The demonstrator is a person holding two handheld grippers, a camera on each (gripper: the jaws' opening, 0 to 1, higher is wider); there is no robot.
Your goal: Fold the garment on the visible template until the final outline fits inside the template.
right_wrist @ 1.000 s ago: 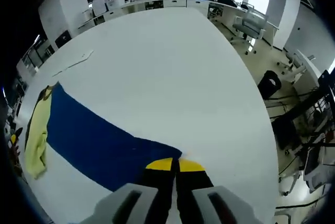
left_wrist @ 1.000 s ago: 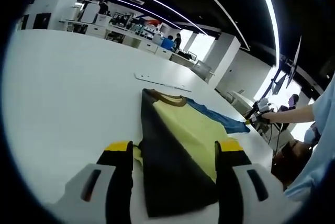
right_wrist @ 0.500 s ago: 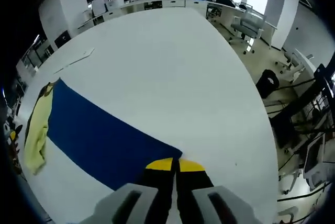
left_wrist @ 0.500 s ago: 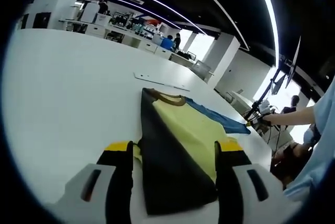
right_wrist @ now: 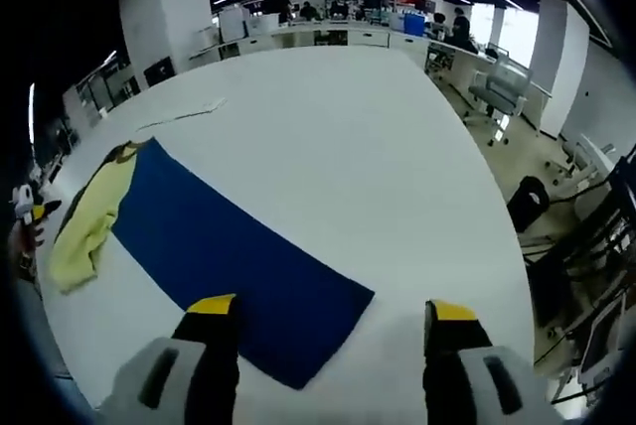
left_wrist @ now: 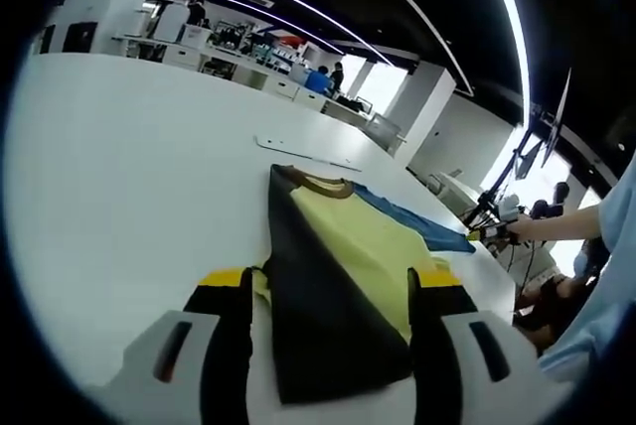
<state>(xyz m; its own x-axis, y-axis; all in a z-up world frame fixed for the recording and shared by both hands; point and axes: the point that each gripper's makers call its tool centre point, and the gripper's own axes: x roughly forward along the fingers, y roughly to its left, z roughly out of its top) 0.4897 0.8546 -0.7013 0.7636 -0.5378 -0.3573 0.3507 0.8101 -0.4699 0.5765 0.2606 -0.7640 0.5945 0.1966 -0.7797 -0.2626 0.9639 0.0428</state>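
Observation:
A garment lies flat on the white table (left_wrist: 119, 167): a yellow body (left_wrist: 363, 241) with a brown collar (left_wrist: 320, 185), a dark panel (left_wrist: 318, 296) folded over its left side, and a blue part (left_wrist: 422, 231) reaching right. My left gripper (left_wrist: 332, 281) is open, its jaws standing either side of the dark panel's near end. In the right gripper view the blue part (right_wrist: 229, 246) stretches out as a long flat band from the yellow body (right_wrist: 94, 216). My right gripper (right_wrist: 332, 308) is open just behind the band's near corner, holding nothing.
A thin white strip (left_wrist: 303, 154) lies on the table beyond the collar, also visible as the strip (right_wrist: 184, 117) in the right gripper view. Office chairs (right_wrist: 502, 77) and desks stand past the table's right edge. A hand holds the right gripper (left_wrist: 495, 232) at the blue part's far end.
My right gripper has opened and let go of the blue part's end, which now lies flat on the table; its view has lifted and drawn back. The left gripper has stayed put.

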